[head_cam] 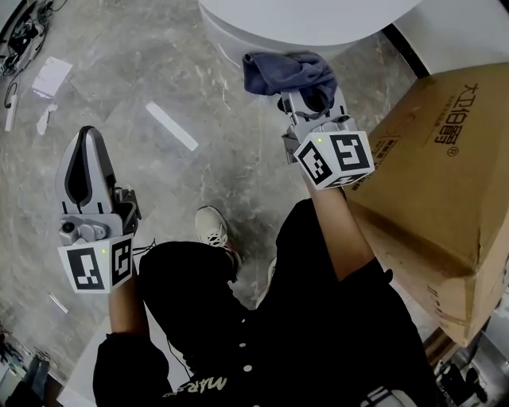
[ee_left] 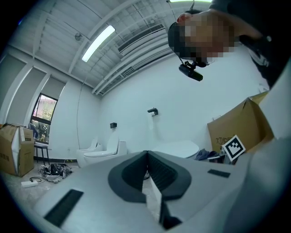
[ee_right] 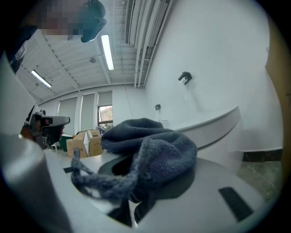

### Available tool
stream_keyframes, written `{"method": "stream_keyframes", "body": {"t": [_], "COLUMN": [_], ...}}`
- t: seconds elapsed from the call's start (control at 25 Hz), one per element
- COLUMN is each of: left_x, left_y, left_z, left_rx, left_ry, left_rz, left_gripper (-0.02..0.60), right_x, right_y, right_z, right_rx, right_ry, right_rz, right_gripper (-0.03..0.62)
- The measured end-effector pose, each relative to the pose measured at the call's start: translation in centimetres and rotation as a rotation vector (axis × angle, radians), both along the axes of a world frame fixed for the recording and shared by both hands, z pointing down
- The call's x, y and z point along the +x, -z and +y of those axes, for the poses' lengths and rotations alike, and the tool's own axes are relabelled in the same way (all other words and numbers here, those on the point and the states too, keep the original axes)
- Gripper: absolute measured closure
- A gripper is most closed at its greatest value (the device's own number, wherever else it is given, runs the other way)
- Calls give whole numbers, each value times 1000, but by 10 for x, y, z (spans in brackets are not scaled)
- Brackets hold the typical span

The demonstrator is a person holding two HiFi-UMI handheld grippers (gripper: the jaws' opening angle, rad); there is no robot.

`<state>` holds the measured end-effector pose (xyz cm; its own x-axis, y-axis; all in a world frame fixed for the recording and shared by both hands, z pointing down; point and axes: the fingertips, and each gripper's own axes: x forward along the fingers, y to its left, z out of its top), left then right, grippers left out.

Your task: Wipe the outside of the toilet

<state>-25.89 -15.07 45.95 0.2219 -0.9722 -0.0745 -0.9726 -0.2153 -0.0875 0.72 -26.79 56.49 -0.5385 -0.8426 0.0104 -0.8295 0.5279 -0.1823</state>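
Observation:
A white toilet [head_cam: 302, 24] stands at the top of the head view, its rounded rim [ee_right: 213, 125] running across the right gripper view. My right gripper [head_cam: 308, 95] is shut on a dark blue-grey cloth [head_cam: 286, 70], which it holds just below the toilet's side. The cloth [ee_right: 150, 150] bunches over the jaws and hides their tips. My left gripper [head_cam: 86, 171] hangs over the floor at the left, away from the toilet. It is shut with nothing between its pads [ee_left: 157, 168].
A large cardboard box [head_cam: 445, 183] stands close to my right arm. On the grey marble floor lie a white strip [head_cam: 171, 125] and papers [head_cam: 52, 75]. The person's shoe [head_cam: 213, 229] is below centre. A second toilet [ee_left: 102, 152] and another box [ee_left: 13, 148] stand farther off.

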Motion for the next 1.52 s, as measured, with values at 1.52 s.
{"method": "stream_keyframes", "body": {"t": [1.52], "left_x": [41], "left_y": [-107], "left_z": [-27], "left_rx": [-67], "left_ry": [-107], "left_rz": [61], "left_gripper": [571], "right_x": [-20], "right_y": [-116], "right_z": [-15], "right_rx": [-3], "right_ry": [160], "right_rz": [127], "right_gripper": [496]}}
